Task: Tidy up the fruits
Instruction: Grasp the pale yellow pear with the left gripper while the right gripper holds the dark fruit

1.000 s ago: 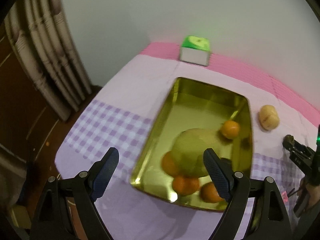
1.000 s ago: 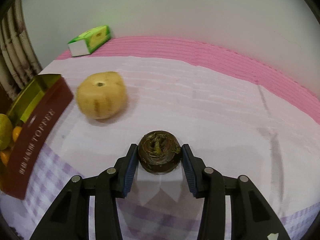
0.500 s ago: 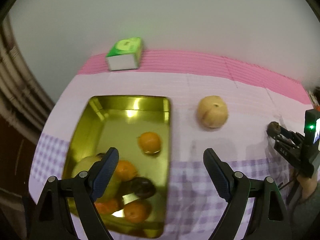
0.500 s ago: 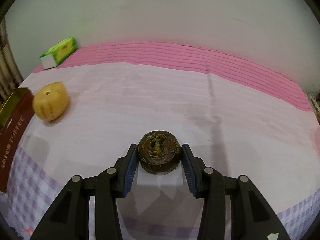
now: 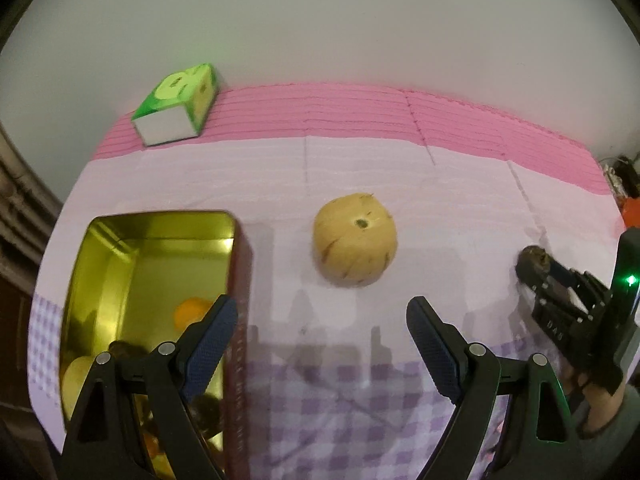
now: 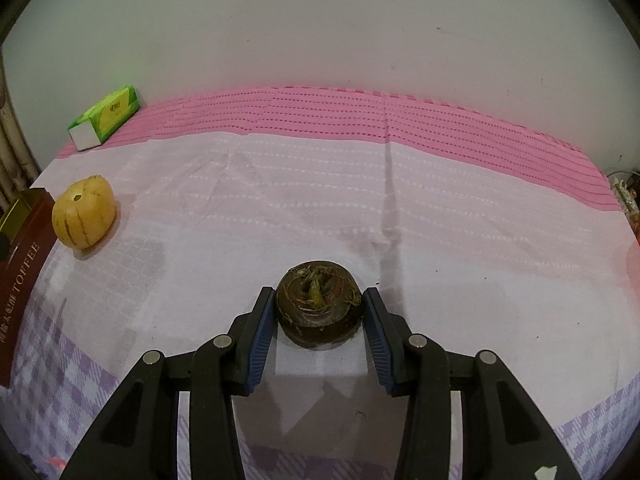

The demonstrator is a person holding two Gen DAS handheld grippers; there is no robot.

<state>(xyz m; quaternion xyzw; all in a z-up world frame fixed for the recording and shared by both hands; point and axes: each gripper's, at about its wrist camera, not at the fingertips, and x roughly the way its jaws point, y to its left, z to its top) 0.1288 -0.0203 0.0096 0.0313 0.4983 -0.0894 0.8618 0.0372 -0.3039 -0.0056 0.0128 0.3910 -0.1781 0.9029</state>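
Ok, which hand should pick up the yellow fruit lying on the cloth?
Left. The left gripper is open and empty, with the yellow fruit just ahead of its fingers. The right gripper is shut on a dark brown fruit.

A round yellow melon (image 5: 355,240) with faint brownish stripes lay on the pale cloth, its stem scar facing up, just beside the red outer wall of the gold tin (image 5: 104,240) but apart from it. Inside the tin sat an orange (image 5: 190,312), with a pale yellow-green fruit (image 5: 78,372) and some dark fruits lower down, partly hidden. A small dark-brown fruit (image 6: 319,304), flattened and round with a dry greenish calyx on top, was clamped between the pads of the right tongs (image 6: 319,316), above the cloth.
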